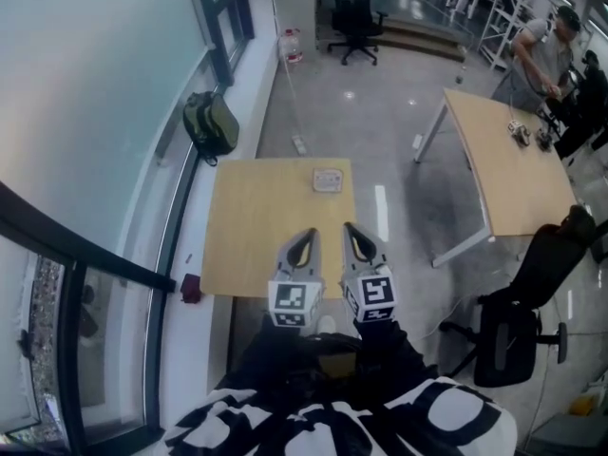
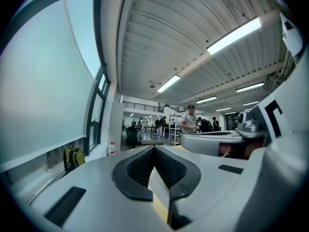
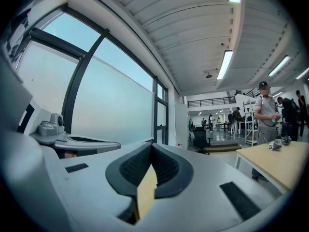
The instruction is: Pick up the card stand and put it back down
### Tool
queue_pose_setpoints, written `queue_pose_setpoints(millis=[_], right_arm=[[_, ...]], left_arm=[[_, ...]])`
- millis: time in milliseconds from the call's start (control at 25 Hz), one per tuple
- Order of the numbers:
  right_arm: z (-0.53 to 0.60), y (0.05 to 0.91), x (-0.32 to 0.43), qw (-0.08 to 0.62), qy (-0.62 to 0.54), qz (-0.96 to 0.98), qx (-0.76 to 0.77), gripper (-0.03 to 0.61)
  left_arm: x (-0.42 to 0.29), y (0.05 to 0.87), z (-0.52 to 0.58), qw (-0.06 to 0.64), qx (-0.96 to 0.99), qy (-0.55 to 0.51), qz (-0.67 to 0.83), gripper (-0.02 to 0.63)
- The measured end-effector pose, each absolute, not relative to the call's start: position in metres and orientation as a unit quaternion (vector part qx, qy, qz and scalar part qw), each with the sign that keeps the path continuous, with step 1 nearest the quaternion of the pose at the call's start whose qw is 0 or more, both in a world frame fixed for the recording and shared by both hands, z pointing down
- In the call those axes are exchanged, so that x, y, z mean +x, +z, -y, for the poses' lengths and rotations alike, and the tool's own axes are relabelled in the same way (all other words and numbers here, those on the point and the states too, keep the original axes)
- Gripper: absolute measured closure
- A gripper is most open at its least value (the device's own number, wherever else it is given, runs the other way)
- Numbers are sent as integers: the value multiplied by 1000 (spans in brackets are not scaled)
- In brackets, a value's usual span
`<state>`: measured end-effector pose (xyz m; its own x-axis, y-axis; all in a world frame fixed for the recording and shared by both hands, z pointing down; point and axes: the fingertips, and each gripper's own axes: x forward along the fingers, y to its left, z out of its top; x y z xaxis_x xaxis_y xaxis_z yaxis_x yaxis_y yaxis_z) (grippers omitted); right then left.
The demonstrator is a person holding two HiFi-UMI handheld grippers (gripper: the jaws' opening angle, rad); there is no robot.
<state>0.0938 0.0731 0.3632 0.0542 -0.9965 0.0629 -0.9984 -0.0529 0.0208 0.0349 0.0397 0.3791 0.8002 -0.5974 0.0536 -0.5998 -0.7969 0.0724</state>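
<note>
The card stand [image 1: 328, 180] is in neither grip. The fingers of the left gripper [image 2: 154, 148] and the right gripper [image 3: 152, 145] are pressed together on nothing, side by side over the near edge of the desk [image 1: 247, 245]. Neither gripper view shows the stand, and from the head view it is too small for detail. The pale wooden desk stands on a glossy grey floor [image 1: 380, 112], with a window wall on the left. The stand looks pale and squarish, lying by the desk's far edge.

the grey two-jaw left gripper [image 1: 303, 245] and grey two-jaw right gripper [image 1: 358, 242] point forward side by side, both with jaws pressed together.
</note>
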Motion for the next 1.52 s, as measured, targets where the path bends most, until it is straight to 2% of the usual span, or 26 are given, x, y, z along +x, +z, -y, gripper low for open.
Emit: queue_pose_setpoints(millis=[280, 840, 1080, 1520], right_arm=[[-38, 385, 107, 31, 36, 702, 711, 563], [-5, 451, 135, 56, 115, 688, 714, 563], [12, 484, 145, 70, 141, 671, 725, 561], [54, 539, 158, 100, 199, 658, 719, 561]], left_arm=[[56, 393, -7, 15, 949, 39, 314, 614], [61, 466, 48, 62, 961, 74, 260, 614], [54, 493, 86, 49, 961, 111, 247, 612], [81, 562, 150, 72, 964, 162, 198, 595]])
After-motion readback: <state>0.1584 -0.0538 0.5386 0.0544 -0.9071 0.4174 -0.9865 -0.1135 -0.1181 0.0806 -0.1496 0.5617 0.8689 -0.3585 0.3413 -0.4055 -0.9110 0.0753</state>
